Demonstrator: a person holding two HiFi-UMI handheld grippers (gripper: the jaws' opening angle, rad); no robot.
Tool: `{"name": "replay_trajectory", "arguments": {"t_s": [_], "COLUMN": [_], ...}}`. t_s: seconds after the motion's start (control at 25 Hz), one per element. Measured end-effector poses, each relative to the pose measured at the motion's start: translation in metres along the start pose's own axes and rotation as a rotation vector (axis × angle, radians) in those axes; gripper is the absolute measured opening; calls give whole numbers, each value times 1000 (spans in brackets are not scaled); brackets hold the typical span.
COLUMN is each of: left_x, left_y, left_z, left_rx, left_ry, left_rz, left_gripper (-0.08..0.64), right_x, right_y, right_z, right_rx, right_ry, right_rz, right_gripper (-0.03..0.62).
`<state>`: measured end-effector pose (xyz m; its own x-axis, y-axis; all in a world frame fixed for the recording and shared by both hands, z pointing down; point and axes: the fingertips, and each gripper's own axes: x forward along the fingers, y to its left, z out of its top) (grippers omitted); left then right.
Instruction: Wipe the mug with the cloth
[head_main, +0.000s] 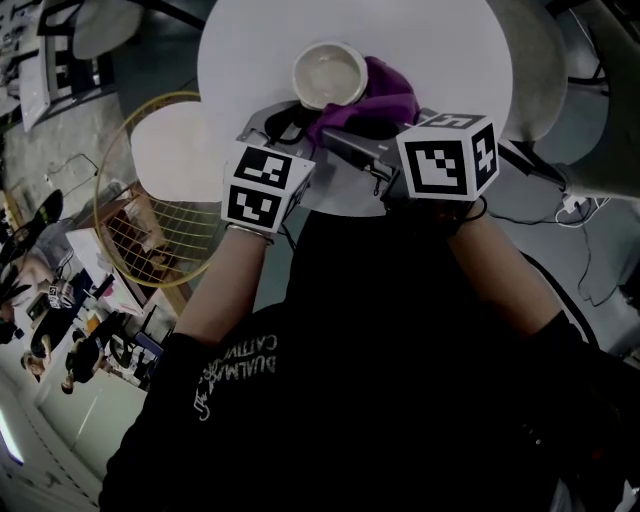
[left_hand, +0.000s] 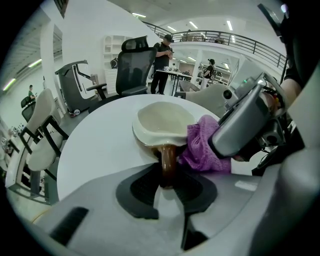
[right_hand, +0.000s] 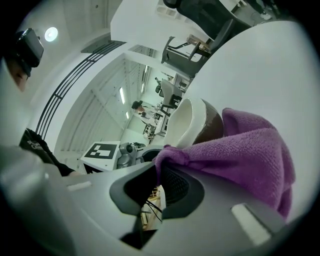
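Dark shirt (head_main: 400, 350) and two bare forearms fill the bottom of the head view, reaching up toward a round white table (head_main: 250, 60). Off to the left, beside the table's edge, stands a yellow wire frame (head_main: 150, 235).

Left gripper (head_main: 283, 125) points steeply down at the table. In its own view the jaws (left_hand: 167, 187) are closed on the brown handle (left_hand: 168, 165) of the mug (head_main: 329, 75), with the dark pads pressing it from either side. The mug is cream inside and brown outside, mouth upward, sitting over the near middle of the table – whether its base rests on the top cannot be made out.

Just right of the mug, and touching its outer wall, is the purple cloth (head_main: 385, 95), bunched into a loose heap against the brown side (right_hand: 215, 122).

Right gripper (head_main: 335, 135) comes in from the right, nearly level, its marker cube (head_main: 447, 155) facing the head camera. Its jaws (right_hand: 159, 187) are pinched together on a gathered corner of the cloth – the rest of the fabric (right_hand: 240, 150) spills over the right-hand finger toward the mug.
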<state>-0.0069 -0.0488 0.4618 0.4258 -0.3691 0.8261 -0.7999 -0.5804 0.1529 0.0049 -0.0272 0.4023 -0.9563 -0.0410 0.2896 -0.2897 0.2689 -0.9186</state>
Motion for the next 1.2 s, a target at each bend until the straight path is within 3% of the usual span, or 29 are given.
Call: {"name": "replay_trajectory", "arguments": {"t_s": [0.64,1.2], "left_x": [-2,-1], "left_y": [-1,-2], "left_z": [-1,-1], "left_rx": [19,56], "left_ry": [-2,14], "left_rz": [-4,-3], "left_gripper": [71,72], "right_x": [-22,-40], "right_y": [-18,-27], "right_z": [3,20], "right_rx": [31,-1], "right_ry": [-5,-42], "right_rz": [-48,-82], "right_gripper": [32,32]}}
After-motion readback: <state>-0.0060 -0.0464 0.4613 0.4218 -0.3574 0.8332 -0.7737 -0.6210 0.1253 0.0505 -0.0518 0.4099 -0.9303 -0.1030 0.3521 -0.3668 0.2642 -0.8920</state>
